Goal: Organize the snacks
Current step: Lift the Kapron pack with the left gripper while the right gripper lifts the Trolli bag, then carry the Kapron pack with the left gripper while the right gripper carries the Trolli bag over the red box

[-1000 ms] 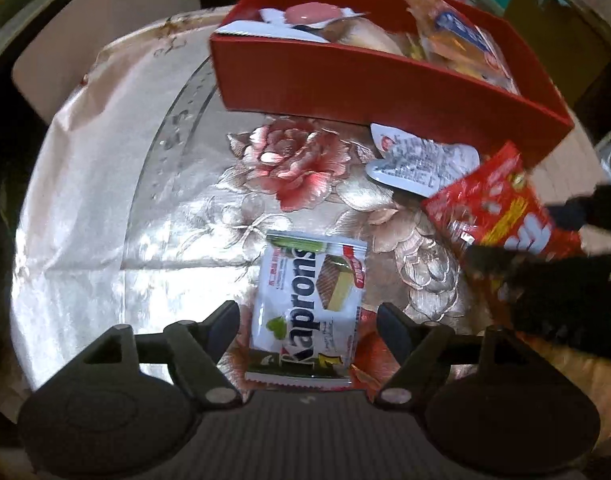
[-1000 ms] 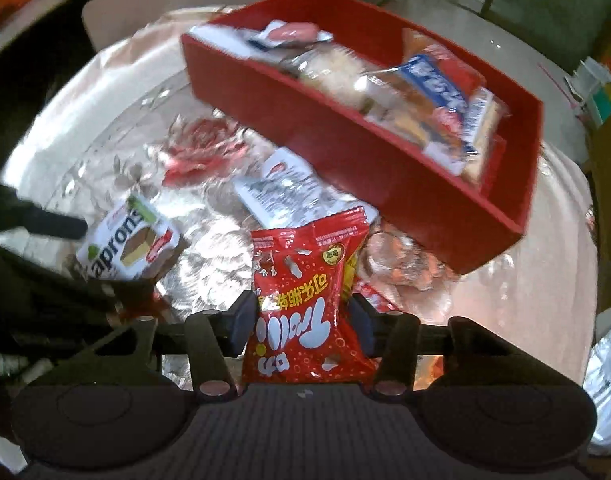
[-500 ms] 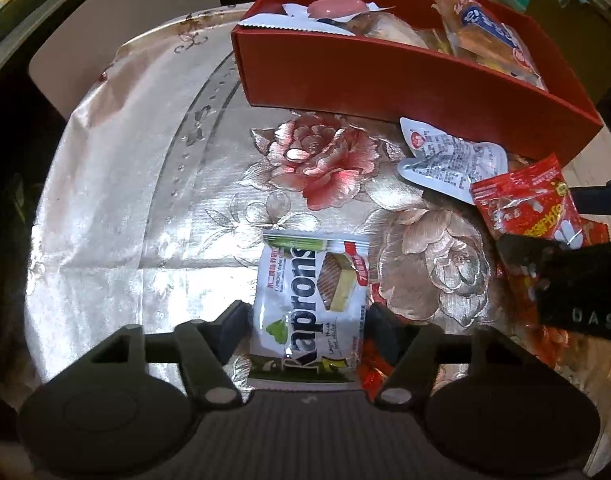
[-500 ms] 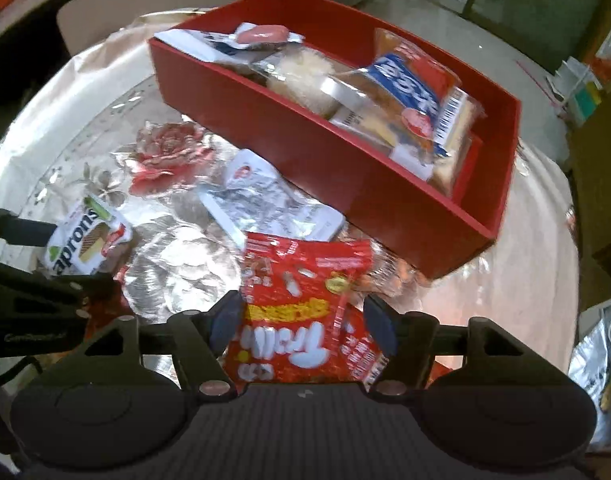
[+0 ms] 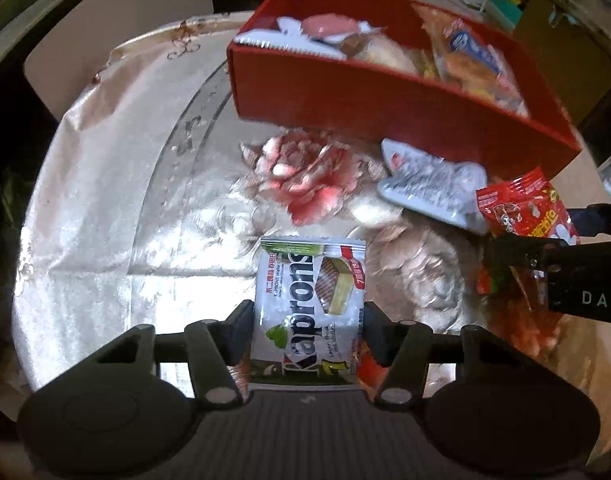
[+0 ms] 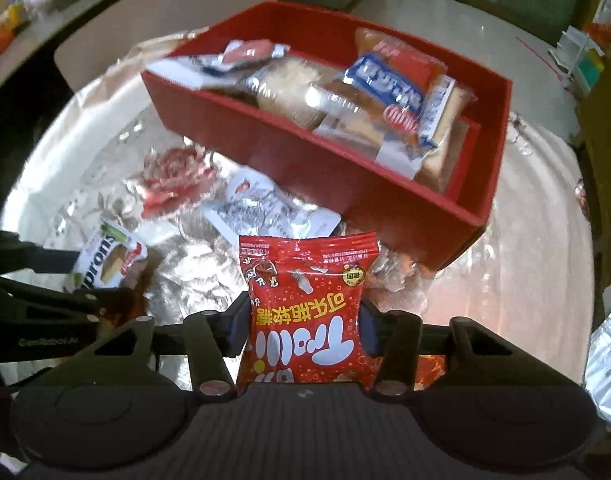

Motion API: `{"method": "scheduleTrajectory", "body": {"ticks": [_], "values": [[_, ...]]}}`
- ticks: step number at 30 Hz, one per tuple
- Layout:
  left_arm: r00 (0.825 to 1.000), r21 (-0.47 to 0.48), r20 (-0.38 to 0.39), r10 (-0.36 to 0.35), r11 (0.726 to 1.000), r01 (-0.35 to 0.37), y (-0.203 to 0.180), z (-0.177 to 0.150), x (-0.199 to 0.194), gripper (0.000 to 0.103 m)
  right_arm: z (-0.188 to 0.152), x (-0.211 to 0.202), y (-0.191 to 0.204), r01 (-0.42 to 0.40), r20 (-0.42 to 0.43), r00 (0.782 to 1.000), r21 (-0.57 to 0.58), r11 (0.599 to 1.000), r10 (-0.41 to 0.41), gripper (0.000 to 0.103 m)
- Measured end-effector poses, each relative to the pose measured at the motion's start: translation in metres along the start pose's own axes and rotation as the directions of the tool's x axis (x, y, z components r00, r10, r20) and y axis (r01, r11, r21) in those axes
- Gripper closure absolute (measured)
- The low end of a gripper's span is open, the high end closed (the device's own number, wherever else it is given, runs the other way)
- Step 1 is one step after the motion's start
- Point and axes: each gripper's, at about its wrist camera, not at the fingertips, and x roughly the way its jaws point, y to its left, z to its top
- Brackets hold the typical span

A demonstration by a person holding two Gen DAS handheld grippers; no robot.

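Observation:
My left gripper point(image 5: 307, 326) is shut on a white Kaprons wafer packet point(image 5: 310, 304) and holds it above the floral tablecloth. My right gripper point(image 6: 305, 326) is shut on a red Trolli candy bag point(image 6: 305, 312) and holds it up. The red bag point(image 5: 523, 212) and the right gripper show at the right of the left wrist view. The wafer packet point(image 6: 109, 262) shows at the left of the right wrist view. The red box point(image 6: 385, 196) stands beyond both, with several packaged snacks point(image 6: 389, 80) inside. A white sachet point(image 6: 265, 208) lies on the cloth in front of the box.
The round table has a shiny floral cloth point(image 5: 301, 172) under a glass top. A chair back point(image 5: 117, 12) stands behind the table on the left. A silver bag point(image 6: 609, 356) shows at the right edge.
Both grippers have closed on their packets and lifted them off the cloth. The red bag now stands upright between the right fingers. Both views have drawn back a little from the box.

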Motion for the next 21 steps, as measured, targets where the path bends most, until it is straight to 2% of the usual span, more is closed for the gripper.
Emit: {"method": "scheduleTrajectory", "body": {"ticks": [8,21], "values": [[0.997,0.008,0.077,-0.027,1.0,0.026,-0.012,0.012,-0.02,0.053,0.013,-0.023,-0.004,-0.025,0.085,0.996,0.024,0.999,0.023,0.043],[0.975,0.047,0.221,0.004,0.999,-0.014,-0.027,0.029,-0.047,0.053,0.021,-0.054,-0.012,-0.034,0.196,0.98,0.056,0.998,0.022,0.043]]}}
